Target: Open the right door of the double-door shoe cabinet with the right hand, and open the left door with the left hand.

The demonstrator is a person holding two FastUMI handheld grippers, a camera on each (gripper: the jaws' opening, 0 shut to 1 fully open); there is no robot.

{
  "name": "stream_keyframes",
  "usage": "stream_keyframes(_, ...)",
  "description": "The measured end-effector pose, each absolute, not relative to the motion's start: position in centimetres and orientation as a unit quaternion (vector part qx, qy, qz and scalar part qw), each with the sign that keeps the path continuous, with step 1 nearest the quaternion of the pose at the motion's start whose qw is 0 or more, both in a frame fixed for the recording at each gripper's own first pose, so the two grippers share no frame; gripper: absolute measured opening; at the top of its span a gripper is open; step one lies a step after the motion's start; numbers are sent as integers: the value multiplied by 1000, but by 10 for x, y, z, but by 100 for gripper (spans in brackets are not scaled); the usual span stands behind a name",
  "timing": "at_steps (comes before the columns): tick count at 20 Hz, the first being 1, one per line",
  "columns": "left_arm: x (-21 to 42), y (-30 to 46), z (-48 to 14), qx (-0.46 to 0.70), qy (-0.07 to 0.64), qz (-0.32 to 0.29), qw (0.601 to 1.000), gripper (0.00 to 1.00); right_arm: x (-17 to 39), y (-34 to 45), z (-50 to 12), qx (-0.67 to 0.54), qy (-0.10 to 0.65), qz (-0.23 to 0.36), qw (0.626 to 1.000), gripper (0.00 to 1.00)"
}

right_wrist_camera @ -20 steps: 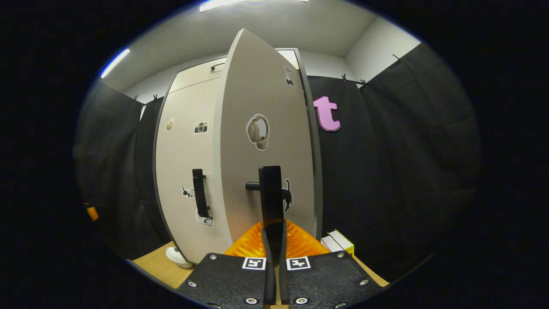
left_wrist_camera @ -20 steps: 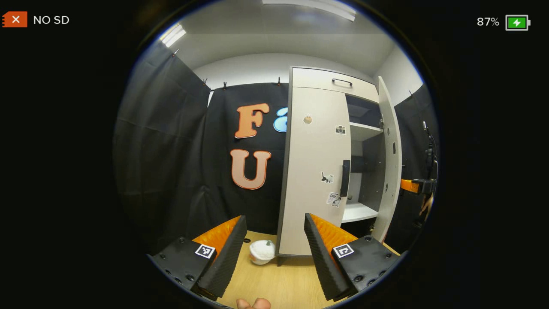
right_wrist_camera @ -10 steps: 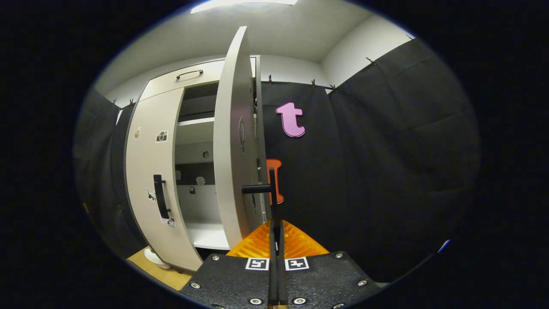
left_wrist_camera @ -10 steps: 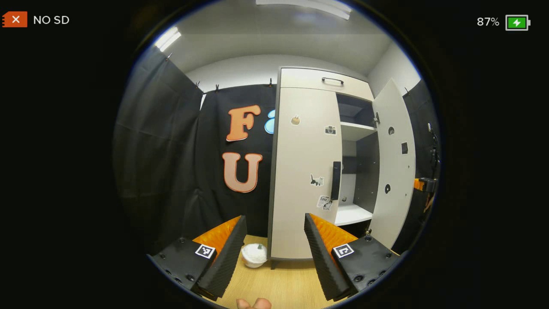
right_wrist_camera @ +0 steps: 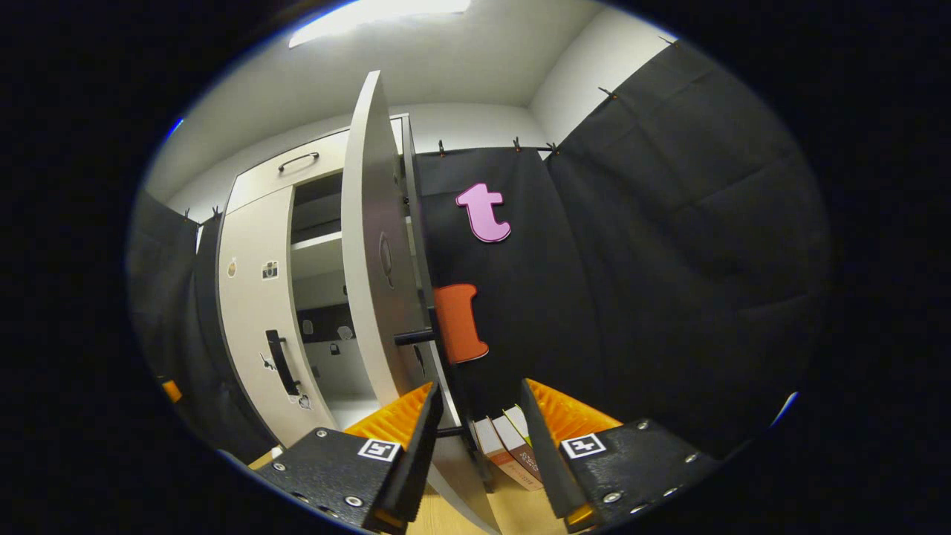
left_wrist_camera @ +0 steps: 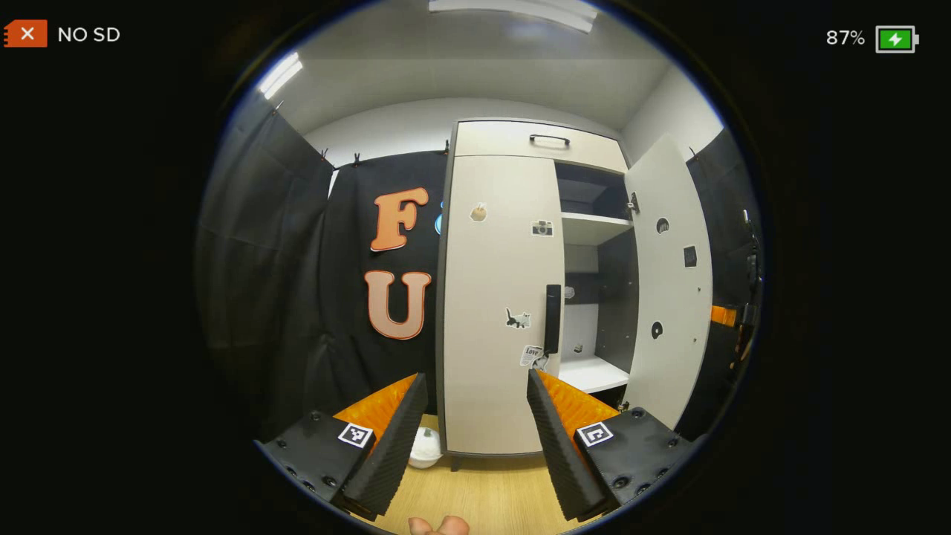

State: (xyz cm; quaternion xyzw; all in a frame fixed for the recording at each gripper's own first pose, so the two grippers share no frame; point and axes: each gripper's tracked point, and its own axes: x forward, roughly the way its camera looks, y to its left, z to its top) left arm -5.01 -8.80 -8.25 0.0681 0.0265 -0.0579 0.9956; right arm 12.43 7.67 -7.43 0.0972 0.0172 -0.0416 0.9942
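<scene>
In the left gripper view the pale shoe cabinet point(left_wrist_camera: 520, 141) stands ahead. Its left door point(left_wrist_camera: 494, 297) is closed, with a black upright handle point(left_wrist_camera: 553, 318) at its right edge. The right door point(left_wrist_camera: 669, 282) is swung wide, baring white shelves point(left_wrist_camera: 591, 371). My left gripper point(left_wrist_camera: 475, 416) is open and short of the left door, holding nothing. In the right gripper view the right door point(right_wrist_camera: 371, 253) is seen edge-on, and its black handle point(right_wrist_camera: 455, 390) runs down between the spread fingers of my open right gripper point(right_wrist_camera: 475, 423). The left door handle point(right_wrist_camera: 282, 362) is farther left.
A white bowl-like thing point(left_wrist_camera: 425, 449) lies on the wooden floor point(left_wrist_camera: 483, 498) by the cabinet's left foot. Flat boxes point(right_wrist_camera: 505, 446) lie on the floor right of the cabinet, behind the open door. Black cloth walls close in on both sides. A drawer with a handle point(left_wrist_camera: 550, 140) tops the cabinet.
The right door swung farther open. My right gripper went from shut on that door's handle to open. The left gripper turned toward the left door, staying open.
</scene>
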Motion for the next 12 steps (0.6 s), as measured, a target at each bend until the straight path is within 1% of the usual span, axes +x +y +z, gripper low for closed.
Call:
stream_keyframes(1, -47, -92, -84, 66, 27, -62, 996, 81, 123, 76, -74, 93, 16, -40, 995, 75)
stream_keyframes(3, -41, -102, -86, 62, 27, -67, 995, 81, 121, 74, -74, 82, 17, -37, 996, 85)
stream_keyframes(5, -30, -114, -87, 59, 23, -72, 995, 81, 119, 70, -72, 69, 15, -40, 997, 92)
stream_keyframes(9, -6, -146, -90, 49, 22, -93, 994, 81, 117, 69, -68, 77, 4, -46, 996, 92)
stream_keyframes(12, 19, -171, -96, 61, 25, -102, 993, 81, 118, 64, -62, 73, -13, -51, 996, 92)
